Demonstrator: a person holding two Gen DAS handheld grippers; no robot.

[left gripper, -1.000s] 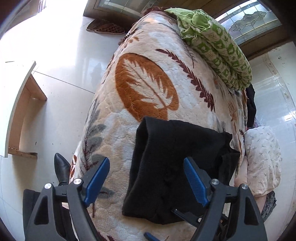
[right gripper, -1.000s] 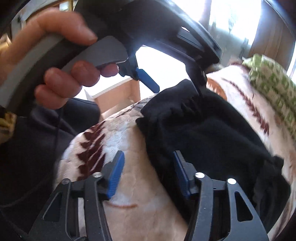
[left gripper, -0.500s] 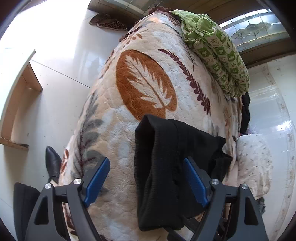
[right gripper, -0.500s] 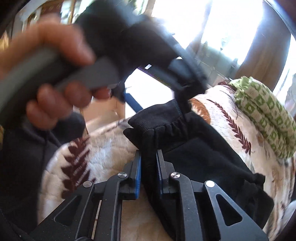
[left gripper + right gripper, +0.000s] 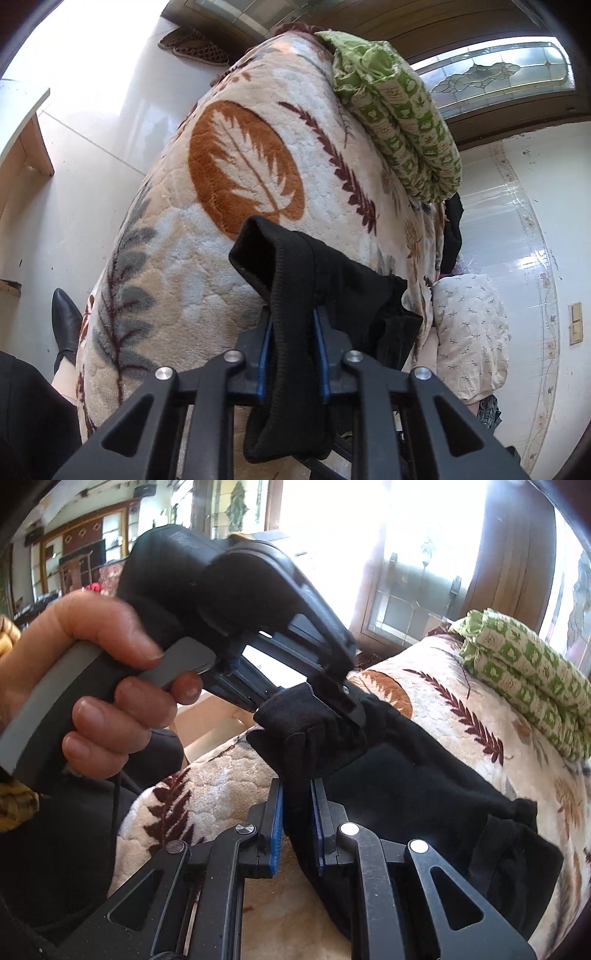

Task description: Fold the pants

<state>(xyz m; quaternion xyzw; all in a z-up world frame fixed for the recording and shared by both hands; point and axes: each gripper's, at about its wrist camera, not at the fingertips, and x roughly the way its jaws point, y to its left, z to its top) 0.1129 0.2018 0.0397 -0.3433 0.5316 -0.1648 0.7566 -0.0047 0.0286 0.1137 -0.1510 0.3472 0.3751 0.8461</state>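
Note:
The black pants [image 5: 332, 280] lie folded on a cream leaf-patterned blanket [image 5: 229, 206]. My left gripper [image 5: 292, 325] is shut on the pants' near ribbed edge, which hangs down between its blue pads. In the right wrist view my right gripper [image 5: 297, 805] is shut on the gathered waistband of the pants [image 5: 399, 786]. The left gripper [image 5: 332, 701], held by a hand, clamps the same end of the cloth just beyond it. The lifted end stands a little above the blanket.
A green patterned quilt [image 5: 402, 122] lies rolled along the blanket's far right. A pale pillow [image 5: 469, 325] sits at the right. A pale wooden shelf [image 5: 22, 129] and tiled floor are left. A black shoe [image 5: 64, 321] is by the near left edge.
My left gripper has closed on the pants' edge; it was open half a second ago. My right gripper closed on the waistband earlier and stays shut. The near end has lifted slightly.

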